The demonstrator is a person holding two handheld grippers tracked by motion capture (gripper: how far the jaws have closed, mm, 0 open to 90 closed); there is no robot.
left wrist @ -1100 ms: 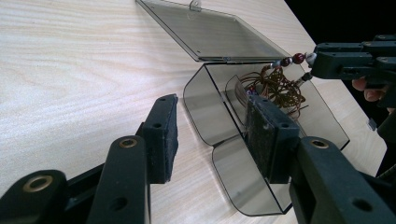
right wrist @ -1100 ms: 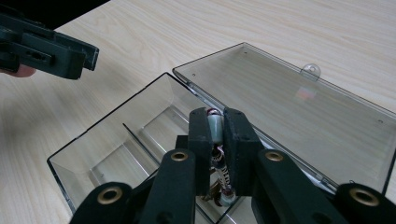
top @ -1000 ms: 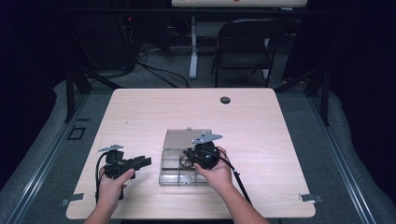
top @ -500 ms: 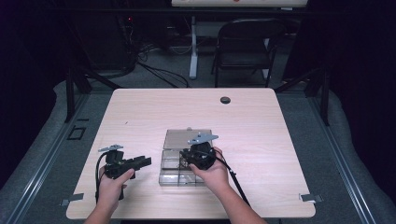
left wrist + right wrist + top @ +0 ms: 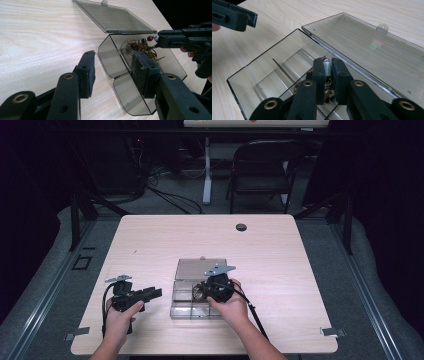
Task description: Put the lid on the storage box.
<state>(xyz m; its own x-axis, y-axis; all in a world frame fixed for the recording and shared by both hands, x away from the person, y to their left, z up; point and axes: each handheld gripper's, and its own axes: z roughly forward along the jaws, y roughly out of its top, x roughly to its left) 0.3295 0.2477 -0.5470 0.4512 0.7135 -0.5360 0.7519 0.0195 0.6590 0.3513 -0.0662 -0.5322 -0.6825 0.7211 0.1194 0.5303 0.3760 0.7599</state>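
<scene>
not much has shifted in the last second: the right gripper (image 5: 200, 291) has crept slightly toward the left of the high view and stays over the clear box (image 5: 186, 309) at lower centre, so i'd say the pick is made and the lift-out is next. its jaws are nearly closed, pinching a pale bead (image 5: 327, 68) on the beaded wire jewellery (image 5: 143, 47) that sits in one compartment. the other compartments look empty, and the lid (image 5: 372, 47) lies flat open on the table (image 5: 150, 240). the left gripper (image 5: 156, 292) waits just left of the box, jaws about half open, holding nothing.
</scene>
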